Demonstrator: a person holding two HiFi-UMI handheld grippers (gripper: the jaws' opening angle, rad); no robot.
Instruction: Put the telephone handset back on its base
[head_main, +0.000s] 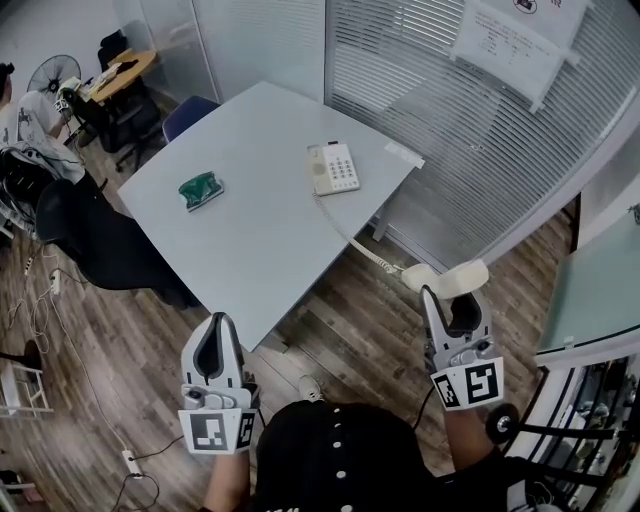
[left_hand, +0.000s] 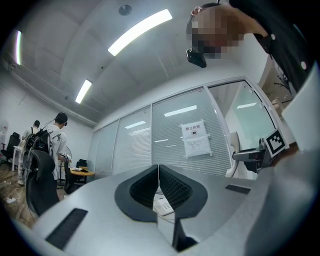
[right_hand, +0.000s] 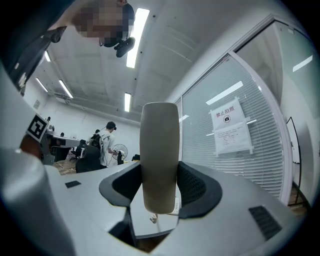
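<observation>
The cream telephone base (head_main: 333, 168) with its keypad lies on the pale grey table (head_main: 250, 250) near the far right edge. A coiled cord (head_main: 365, 250) runs from it off the table to the cream handset (head_main: 445, 279), which hangs over the wooden floor. My right gripper (head_main: 452, 297) is shut on the handset (right_hand: 160, 155), which stands upright between the dark pads (right_hand: 197, 187). My left gripper (head_main: 213, 328) hovers off the table's near corner, shut and empty; its pads (left_hand: 172, 187) meet. The base (left_hand: 164, 205) peeps out beneath them.
A green packet (head_main: 200, 189) lies on the table's left part. A black chair (head_main: 95, 245) stands at the table's left, a blue one (head_main: 188, 112) behind it. A glass wall with blinds (head_main: 480, 130) runs along the right. People (left_hand: 57, 142) stand far off.
</observation>
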